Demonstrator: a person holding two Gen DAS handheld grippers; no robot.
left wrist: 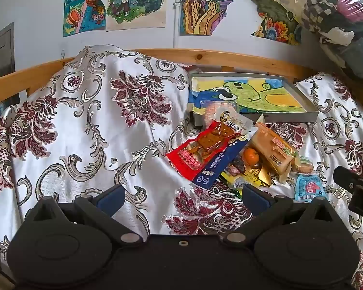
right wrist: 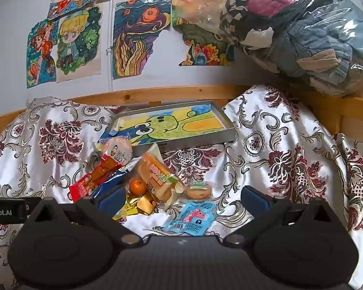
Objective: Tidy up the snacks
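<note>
Snack pile (right wrist: 142, 183) sits mid-bedspread (left wrist: 84, 120), w/ the shallow tray (right wrist: 205, 142) just beyond at 12 o'clock. Left gripper (left wrist: 181, 199) & right gripper (right wrist: 181, 199) both spread wide, nothing held. Blue packet (right wrist: 193, 217) at 6 o'clock of pile looks light, crinkly, slippery; pinch flat edge. Tangerine (right wrist: 137, 186) soft, go gentle.

The snacks lie heaped on the bedspread just before a shallow grey tray (right wrist: 186, 142) lined with a green cartoon drawing. A red packet (left wrist: 200, 149) rests across a dark blue one (left wrist: 220, 164); beside them a mandarin (right wrist: 138, 186), a clear-wrapped bread roll (right wrist: 157, 178) and gold wrappers (right wrist: 145, 204). Slightly apart – a wrapped round biscuit (right wrist: 199, 190) and a pale blue sachet (right wrist: 192, 218), lying flat.
</note>
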